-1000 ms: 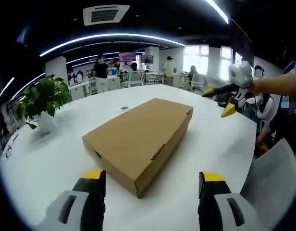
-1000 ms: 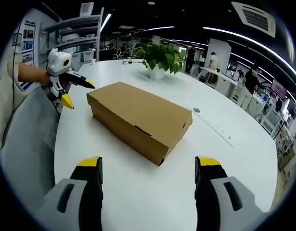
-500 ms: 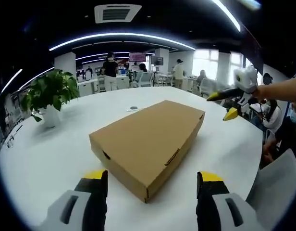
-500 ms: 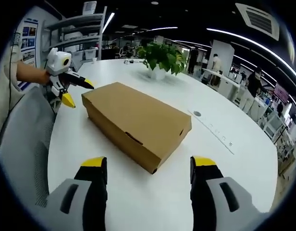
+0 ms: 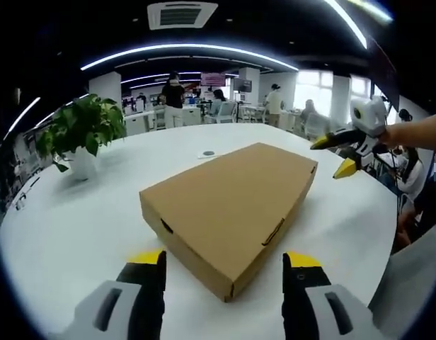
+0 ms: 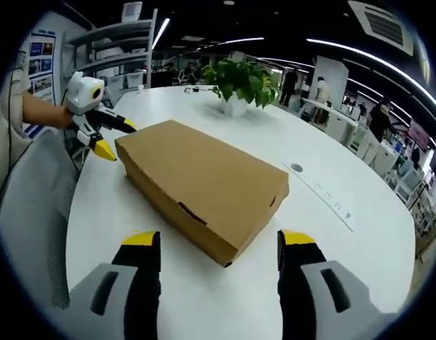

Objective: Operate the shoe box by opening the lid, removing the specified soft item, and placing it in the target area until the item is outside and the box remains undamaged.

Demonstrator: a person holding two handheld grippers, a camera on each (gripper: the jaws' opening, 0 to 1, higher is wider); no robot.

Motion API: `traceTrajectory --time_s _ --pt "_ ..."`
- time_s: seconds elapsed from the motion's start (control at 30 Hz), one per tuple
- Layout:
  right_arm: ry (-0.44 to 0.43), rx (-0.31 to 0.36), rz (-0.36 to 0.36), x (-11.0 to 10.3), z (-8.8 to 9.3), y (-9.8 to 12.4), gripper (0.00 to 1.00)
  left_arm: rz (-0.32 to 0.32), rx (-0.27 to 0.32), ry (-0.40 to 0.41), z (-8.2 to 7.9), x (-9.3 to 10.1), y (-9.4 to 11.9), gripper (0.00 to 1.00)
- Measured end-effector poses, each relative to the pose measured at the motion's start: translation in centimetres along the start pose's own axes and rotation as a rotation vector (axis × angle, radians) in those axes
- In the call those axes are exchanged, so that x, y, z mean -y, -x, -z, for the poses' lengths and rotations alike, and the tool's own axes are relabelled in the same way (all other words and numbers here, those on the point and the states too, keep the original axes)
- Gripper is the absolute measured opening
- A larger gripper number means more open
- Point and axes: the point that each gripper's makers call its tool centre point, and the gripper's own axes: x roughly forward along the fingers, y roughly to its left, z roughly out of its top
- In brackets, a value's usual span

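A closed brown cardboard shoe box (image 5: 232, 205) lies flat on the round white table (image 5: 76, 219), lid down. My left gripper (image 5: 224, 265) stands open, its yellow-tipped jaws on either side of the box's near corner, just short of it. From the opposite end, my right gripper (image 6: 218, 244) is open as well, straddling the box (image 6: 204, 184) corner there. The right gripper (image 5: 342, 152) hangs open beyond the box's far end in the left gripper view. In the right gripper view, the left gripper (image 6: 108, 138) sits open at the box's far left corner.
A potted green plant (image 5: 80, 134) stands on the table left of the box, also plant (image 6: 239, 85). A small dark disc (image 5: 208, 153) lies behind the box. A grey chair back (image 6: 34, 212) sits by the table edge. People and desks fill the office behind.
Both grippers have come closer to the box; its corners now sit nearly between each pair of jaws. The box has not moved and stays closed.
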Motion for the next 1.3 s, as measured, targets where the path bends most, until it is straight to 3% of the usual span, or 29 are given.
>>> traceTrajectory --time_s 0.27,0.57,0.8,1.3 --pt "-0.012 0.014 0.014 0.7 -0.7 -1.0 0.57 -0.006 -0.004 -0.012 -0.3 0.0 -0.6 0.64" --pt "-0.023 -0.035 0.013 1.2 0.5 -2.8 0.50 -0.022 -0.017 0.000 -0.1 0.2 -1.2 0.62" --pt "-0.058 -0.058 -0.033 0.4 1.0 -3.3 0.45 -0.029 -0.020 0.003 0.0 0.2 -1.2 0.62" --pt "-0.090 -0.060 -0.009 -0.3 1.0 -3.6 0.45 -0.008 -0.044 -0.018 0.1 -0.3 -1.1 0.60"
